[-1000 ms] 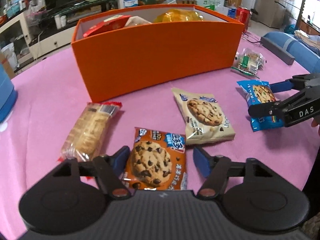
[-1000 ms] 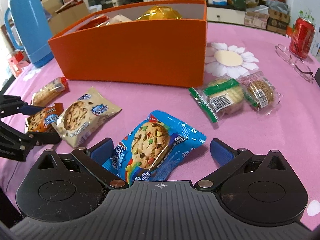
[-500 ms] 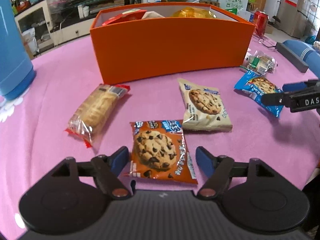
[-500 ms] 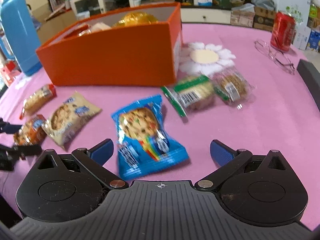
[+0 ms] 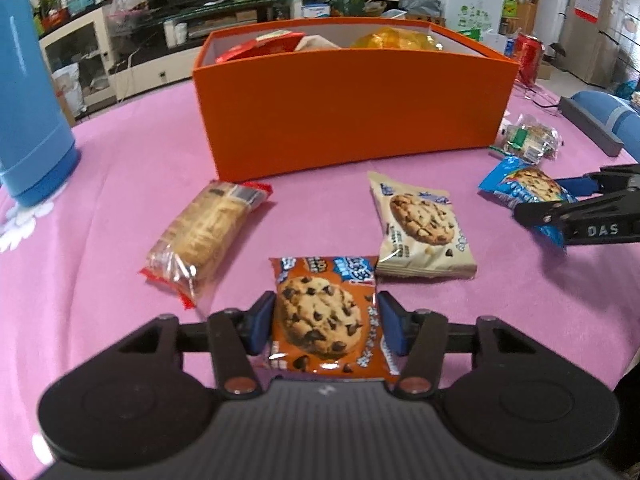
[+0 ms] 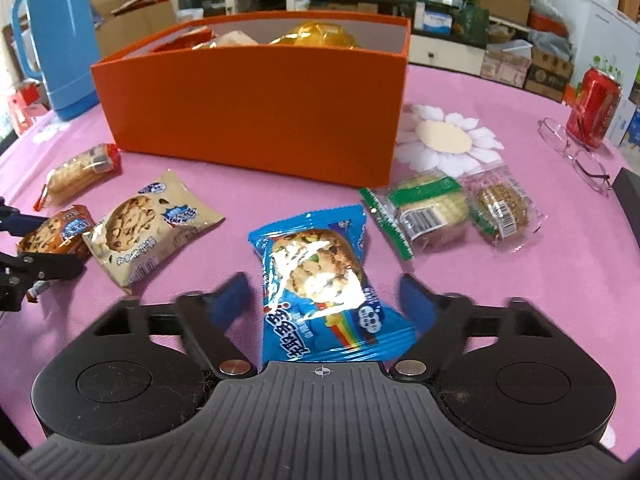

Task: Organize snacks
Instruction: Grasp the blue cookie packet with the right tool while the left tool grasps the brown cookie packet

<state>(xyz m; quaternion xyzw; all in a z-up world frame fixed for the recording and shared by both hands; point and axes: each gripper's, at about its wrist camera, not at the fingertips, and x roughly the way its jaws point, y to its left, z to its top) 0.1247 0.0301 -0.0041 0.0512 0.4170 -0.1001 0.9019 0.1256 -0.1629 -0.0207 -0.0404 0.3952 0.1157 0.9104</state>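
Observation:
My left gripper (image 5: 326,320) has its blue pads against both sides of a brown chocolate-chip cookie packet (image 5: 320,316) lying on the pink cloth, and its jaws are closing. My right gripper (image 6: 325,296) straddles a blue rainbow cookie packet (image 6: 316,272); its jaws are closing too, with a gap still showing at the left pad. Behind both stands an orange box (image 5: 352,112) that holds several snacks. A cream cookie packet (image 5: 422,226) and a clear cracker pack (image 5: 204,236) lie between the box and my left gripper.
Two clear packs with green stripes (image 6: 424,208) lie right of the blue packet, by the box corner. A blue thermos (image 6: 60,40) stands at the far left. A red can (image 6: 592,108) and glasses (image 6: 576,152) sit at the far right.
Both pairs of jaws have narrowed around their packets. The blue packet now lies lengthwise between the right fingers. The brown packet sits deeper between the left pads.

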